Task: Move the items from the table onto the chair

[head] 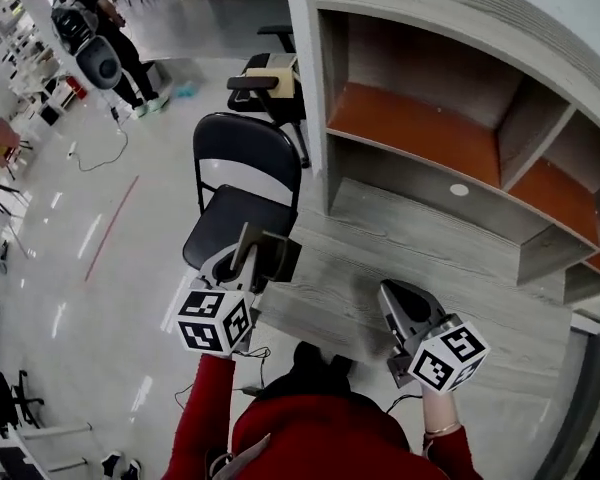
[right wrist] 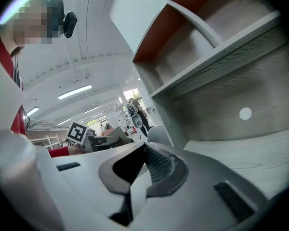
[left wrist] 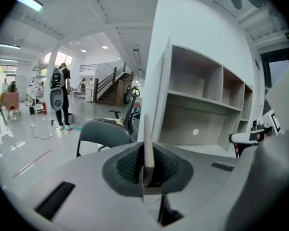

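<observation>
A thin flat board (head: 276, 256) stands on edge over the table's left end, next to the black chair's seat (head: 228, 226). My left gripper (head: 252, 261) is shut on it. In the left gripper view the board (left wrist: 148, 148) shows edge-on, pinched between the dark pads of the left gripper (left wrist: 148, 171), with the chair (left wrist: 103, 134) beyond. My right gripper (head: 392, 290) hovers over the grey wooden table (head: 380, 258) near its front edge. In the right gripper view the right gripper (right wrist: 145, 161) is shut, its pads together with nothing between them.
A grey shelf unit with orange boards (head: 450, 118) rises from the back of the table. A second office chair (head: 270, 83) stands behind the black one. A person (head: 110, 38) stands far off at the left, and a cable (head: 100, 153) lies on the shiny floor.
</observation>
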The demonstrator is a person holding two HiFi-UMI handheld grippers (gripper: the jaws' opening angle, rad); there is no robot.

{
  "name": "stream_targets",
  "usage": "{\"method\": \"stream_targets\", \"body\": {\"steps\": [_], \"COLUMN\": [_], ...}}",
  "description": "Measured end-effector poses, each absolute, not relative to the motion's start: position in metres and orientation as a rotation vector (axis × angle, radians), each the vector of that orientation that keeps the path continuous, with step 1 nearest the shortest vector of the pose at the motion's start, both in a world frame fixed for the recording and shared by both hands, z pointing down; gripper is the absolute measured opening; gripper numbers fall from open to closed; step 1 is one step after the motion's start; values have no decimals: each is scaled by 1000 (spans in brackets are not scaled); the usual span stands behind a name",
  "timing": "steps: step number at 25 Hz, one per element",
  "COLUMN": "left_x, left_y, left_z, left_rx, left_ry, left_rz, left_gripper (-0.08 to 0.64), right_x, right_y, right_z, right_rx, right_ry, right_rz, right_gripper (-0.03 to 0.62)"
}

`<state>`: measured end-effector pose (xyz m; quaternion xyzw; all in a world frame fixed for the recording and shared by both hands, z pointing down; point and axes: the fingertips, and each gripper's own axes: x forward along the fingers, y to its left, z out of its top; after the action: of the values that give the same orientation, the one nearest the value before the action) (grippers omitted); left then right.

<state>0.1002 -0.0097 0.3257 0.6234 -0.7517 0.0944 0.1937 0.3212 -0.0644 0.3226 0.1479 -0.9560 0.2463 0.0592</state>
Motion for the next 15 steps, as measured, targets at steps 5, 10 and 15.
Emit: {"method": "stream_targets", "body": {"steps": [5, 10, 15], "left_x": [52, 0, -53], "left_y": [58, 116, 162], "left_z": [321, 317, 326], "left_rx": [1552, 1427, 1407], "left_ry": [-2248, -2325, -2312], "left_rz": [241, 219, 254], "left_gripper": [37, 37, 37], "right_x": [261, 199, 130], "right_y": [-38, -4, 35], "right_z": [324, 320, 323], "right_rx": [222, 85, 62], "right_ry": [-2886, -2853, -2825], "right_rz": [719, 674, 684], "right_gripper": [12, 12, 12]}}
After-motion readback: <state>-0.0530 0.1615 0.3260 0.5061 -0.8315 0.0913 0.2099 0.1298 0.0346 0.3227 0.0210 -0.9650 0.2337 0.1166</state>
